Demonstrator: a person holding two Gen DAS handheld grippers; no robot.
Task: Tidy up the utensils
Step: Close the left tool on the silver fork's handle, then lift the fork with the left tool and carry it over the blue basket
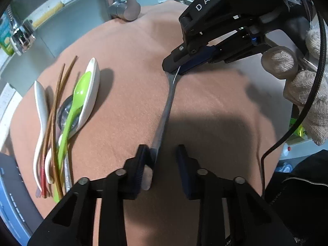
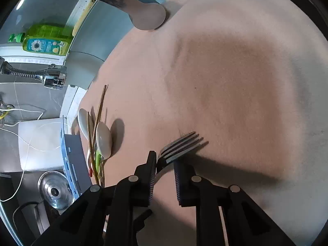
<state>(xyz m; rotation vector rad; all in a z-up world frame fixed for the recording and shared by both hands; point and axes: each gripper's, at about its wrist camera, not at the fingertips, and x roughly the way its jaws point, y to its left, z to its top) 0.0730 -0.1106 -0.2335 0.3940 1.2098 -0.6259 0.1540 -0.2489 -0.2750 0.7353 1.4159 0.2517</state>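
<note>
Left wrist view: fork spans both grippers

Left gripper (image 1: 163, 162) stands narrow around the handle end, one pad touching. Fork (image 1: 164, 110) runs lengthwise to the right gripper (image 2: 165, 164), clamped at its neck. Utensil pile (image 1: 63, 119) lies leftward on the cloth (image 1: 205, 123).

On the cloth (image 1: 127, 47) the fork (image 1: 164, 114) ran from my left gripper (image 1: 162, 164) at six o'clock up to my right gripper (image 1: 176, 69) at twelve, with the utensil pile (image 1: 67, 114) at nine o'clock and the faucet (image 1: 125, 8) beyond.
</note>
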